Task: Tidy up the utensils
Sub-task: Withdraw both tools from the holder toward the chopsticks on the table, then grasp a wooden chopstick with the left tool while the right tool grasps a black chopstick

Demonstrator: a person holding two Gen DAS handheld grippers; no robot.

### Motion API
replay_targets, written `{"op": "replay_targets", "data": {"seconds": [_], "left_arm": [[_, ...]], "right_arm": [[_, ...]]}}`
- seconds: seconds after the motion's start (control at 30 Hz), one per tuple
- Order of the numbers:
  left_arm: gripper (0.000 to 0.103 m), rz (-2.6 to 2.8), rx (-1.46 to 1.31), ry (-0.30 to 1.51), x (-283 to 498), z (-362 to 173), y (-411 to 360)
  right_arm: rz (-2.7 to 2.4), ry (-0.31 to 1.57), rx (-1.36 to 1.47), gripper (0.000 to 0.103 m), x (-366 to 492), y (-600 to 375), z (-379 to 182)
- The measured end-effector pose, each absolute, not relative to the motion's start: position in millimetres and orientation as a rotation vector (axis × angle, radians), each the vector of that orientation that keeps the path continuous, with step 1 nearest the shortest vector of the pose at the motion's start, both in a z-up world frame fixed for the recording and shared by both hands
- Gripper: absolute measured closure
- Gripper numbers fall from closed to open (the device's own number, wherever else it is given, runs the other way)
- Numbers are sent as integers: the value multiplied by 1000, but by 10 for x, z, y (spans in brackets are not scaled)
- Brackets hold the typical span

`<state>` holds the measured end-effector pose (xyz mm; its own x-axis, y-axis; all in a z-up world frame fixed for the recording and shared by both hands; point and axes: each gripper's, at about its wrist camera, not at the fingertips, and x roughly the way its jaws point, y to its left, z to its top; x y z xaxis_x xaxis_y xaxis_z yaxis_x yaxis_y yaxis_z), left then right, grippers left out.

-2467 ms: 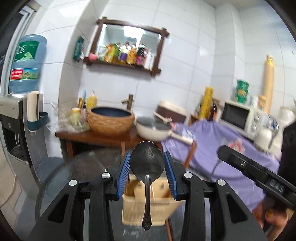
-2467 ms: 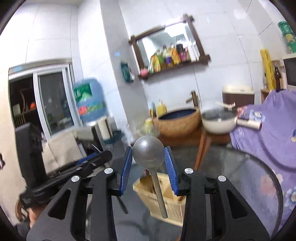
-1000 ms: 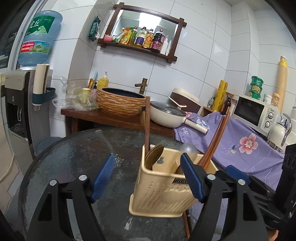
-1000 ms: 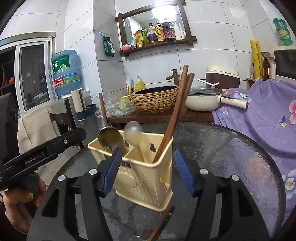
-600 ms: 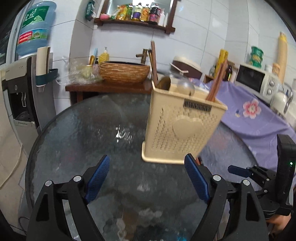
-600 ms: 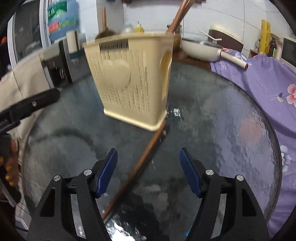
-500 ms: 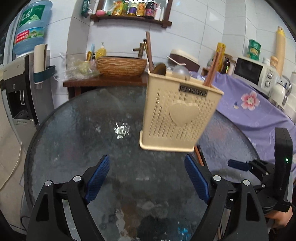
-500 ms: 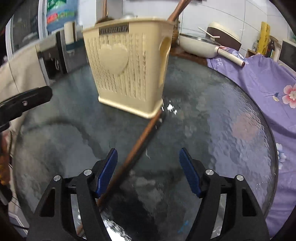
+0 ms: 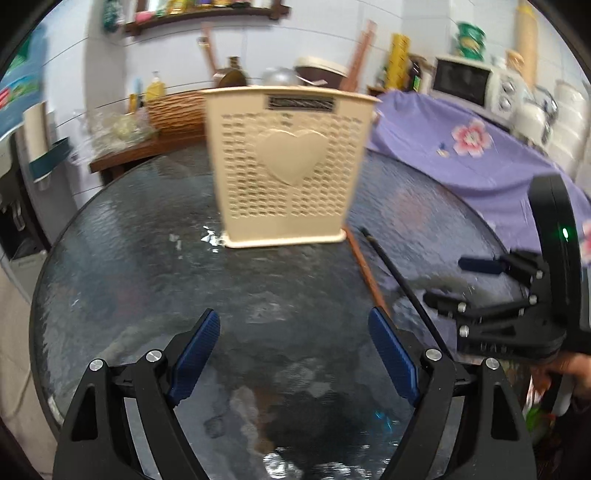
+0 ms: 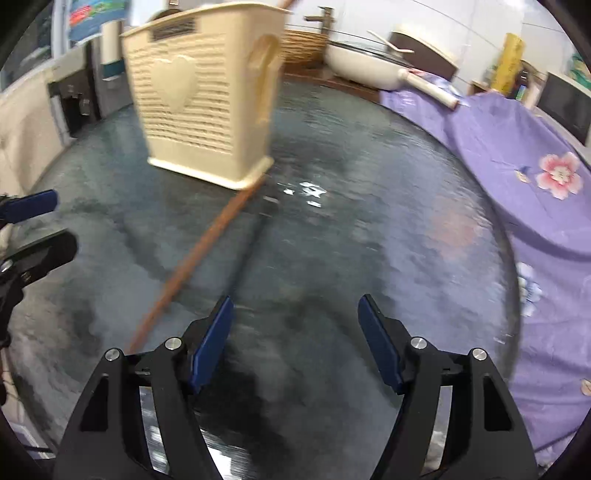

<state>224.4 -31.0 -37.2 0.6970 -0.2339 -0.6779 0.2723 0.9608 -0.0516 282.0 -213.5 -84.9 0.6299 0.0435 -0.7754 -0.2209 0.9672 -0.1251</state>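
No writing can be read. The cream basket (image 9: 288, 166) beyond the claws bears a dark label strip (image 9: 301, 102) under its rim, seen in both views, but its lettering is blurred. The water bottle's label (image 10: 94, 14), far left of the right claw, shows only blurred colours.

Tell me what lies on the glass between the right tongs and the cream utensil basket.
In the right wrist view, a brown chopstick and a dark one lie on the glass table, running from the basket base toward the open right tongs.
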Motion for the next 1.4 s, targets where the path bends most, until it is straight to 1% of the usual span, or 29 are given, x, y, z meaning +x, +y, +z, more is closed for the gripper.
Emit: {"op": "replay_targets", "data": {"seconds": [0.1, 0.17, 0.2, 0.23, 0.27, 0.33, 0.4, 0.47, 0.53, 0.6, 0.67, 0.8, 1.17, 1.2, 1.23, 1.27, 1.3, 1.33, 1.4], "left_arm": [[24, -301, 114, 757, 2277, -390, -480], [37, -333, 132, 789, 2360, -417, -617], [39, -341, 131, 802, 2392, -427, -656], [45, -354, 131, 825, 2451, -452, -725], [48, -369, 130, 840, 2477, -470, -769], [51, -405, 120, 874, 2514, -521, -850], [57, -418, 148, 898, 2525, -578, -938], [68, -418, 176, 914, 2522, -644, -1005], [73, -410, 203, 912, 2507, -694, -1045], [80, -405, 218, 910, 2499, -702, -1074], [95, -399, 223, 913, 2494, -708, -1088], [96, -392, 242, 910, 2438, -713, -1059], [96, -328, 211, 949, 2082, -696, -396], [94, -323, 218, 952, 2094, -695, -395], [79, -317, 223, 951, 2117, -691, -417], [58, -311, 228, 948, 2140, -687, -432], [51, -310, 233, 941, 2158, -679, -441], [49, -314, 244, 929, 2205, -669, -480], [50, -308, 270, 933, 2331, -681, -560]], "right_arm": [[177, 885, -126, 34, 2820, -2312, -833], [211, 888, -60, 34, 2808, -2389, -804], [222, 884, -44, 34, 2801, -2404, -784], [223, 882, -39, 34, 2796, -2416, -773], [221, 878, -36, 34, 2787, -2427, -761], [220, 875, -23, 34, 2780, -2467, -752], [219, 886, -11, 34, 2761, -2520, -778], [219, 895, 3, 34, 2786, -2577, -804], [219, 900, 18, 34, 2790, -2619, -829], [224, 903, 32, 34, 2790, -2638, -844], [228, 905, 38, 34, 2806, -2629, -851], [252, 901, 35, 34, 2789, -2553, -838], [311, 929, -53, 36, 2966, -2078, -900], [308, 932, -65, 37, 3013, -2023, -899], [305, 936, -75, 38, 3049, -1979, -903], [297, 938, -90, 40, 3087, -1937, -902], [289, 940, -105, 42, 3119, -1903, -900], [282, 943, -114, 43, 3151, -1877, -898], [271, 948, -127, 50, 3205, -1852, -894]]}}
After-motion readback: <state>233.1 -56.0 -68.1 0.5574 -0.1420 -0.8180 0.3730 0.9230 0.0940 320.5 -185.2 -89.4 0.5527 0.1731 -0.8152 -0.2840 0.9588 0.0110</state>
